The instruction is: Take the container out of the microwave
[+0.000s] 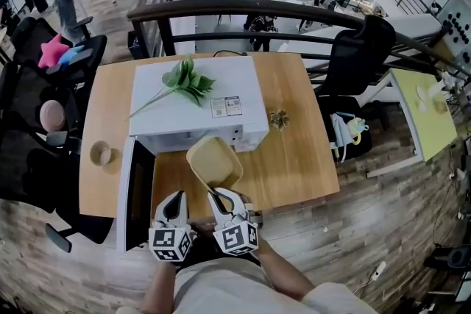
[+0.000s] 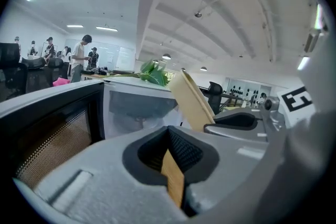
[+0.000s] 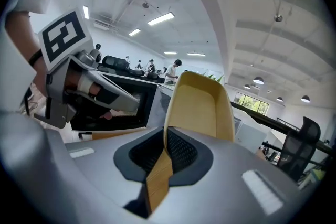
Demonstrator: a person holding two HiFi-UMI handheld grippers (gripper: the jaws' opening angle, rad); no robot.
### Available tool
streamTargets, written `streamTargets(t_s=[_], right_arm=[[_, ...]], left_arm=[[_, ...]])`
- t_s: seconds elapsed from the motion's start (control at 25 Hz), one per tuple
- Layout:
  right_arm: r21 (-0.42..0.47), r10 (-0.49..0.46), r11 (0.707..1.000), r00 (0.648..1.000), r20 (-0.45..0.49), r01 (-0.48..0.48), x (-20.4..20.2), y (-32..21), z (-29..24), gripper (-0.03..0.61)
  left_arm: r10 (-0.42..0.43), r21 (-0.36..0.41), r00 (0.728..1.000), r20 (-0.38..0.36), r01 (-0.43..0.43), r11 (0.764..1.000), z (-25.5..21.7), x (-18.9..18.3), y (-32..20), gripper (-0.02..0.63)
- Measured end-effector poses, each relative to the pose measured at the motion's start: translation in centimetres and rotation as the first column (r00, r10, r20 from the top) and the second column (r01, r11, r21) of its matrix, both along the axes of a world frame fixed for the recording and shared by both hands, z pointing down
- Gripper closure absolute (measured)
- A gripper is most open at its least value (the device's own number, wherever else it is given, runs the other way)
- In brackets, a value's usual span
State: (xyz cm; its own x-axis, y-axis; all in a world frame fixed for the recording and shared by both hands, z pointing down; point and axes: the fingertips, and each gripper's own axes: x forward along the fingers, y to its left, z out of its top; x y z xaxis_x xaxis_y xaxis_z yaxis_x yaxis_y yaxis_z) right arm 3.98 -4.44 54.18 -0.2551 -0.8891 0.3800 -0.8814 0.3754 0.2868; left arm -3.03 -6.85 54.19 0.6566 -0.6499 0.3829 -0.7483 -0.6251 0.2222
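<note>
Microwave door [image 1: 137,191] stands open at left. Left gripper [image 1: 174,202]: jaws together, holding nothing. Right gripper [image 1: 220,197] is clamped on the near rim of the container [image 1: 214,160]. It is outside the microwave [image 1: 199,110], tilted above the table [image 1: 294,158]. Removal looks done; setting down is left. Container: shallow, tan, empty.

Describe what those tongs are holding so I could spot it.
A white microwave sits on the wooden table, door open. Just in front of it, the right tongs pinch the rim of the container: a shallow, pale yellow, rounded-square dish, unlike the small round cup.
</note>
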Motion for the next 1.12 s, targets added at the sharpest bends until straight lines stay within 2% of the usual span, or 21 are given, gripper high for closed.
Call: streamTargets(t_s=[0.36,0.8,1.12], right_arm=[[0.055,0.088,0.994,0.995,0.053,-0.091,1.2,-0.1,-2.4,0.546],[0.117,0.149,0.98,0.981,0.124,-0.163,2.7,-0.5,-5.7,0.546],[0.159,0.171,0.969,0.977,0.126,-0.19,3.9,-0.4,-7.2,0.545]], left_arm=[[0.08,0.043,0.996,-0.026,-0.079,0.996,-1.6,1.6,-0.5,0.611],[0.125,0.087,0.991,-0.056,-0.12,0.989,-3.5,3.1,-1.7,0.611],[0.141,0.135,0.987,-0.073,-0.13,0.982,-5.5,4.0,-2.2,0.611]])
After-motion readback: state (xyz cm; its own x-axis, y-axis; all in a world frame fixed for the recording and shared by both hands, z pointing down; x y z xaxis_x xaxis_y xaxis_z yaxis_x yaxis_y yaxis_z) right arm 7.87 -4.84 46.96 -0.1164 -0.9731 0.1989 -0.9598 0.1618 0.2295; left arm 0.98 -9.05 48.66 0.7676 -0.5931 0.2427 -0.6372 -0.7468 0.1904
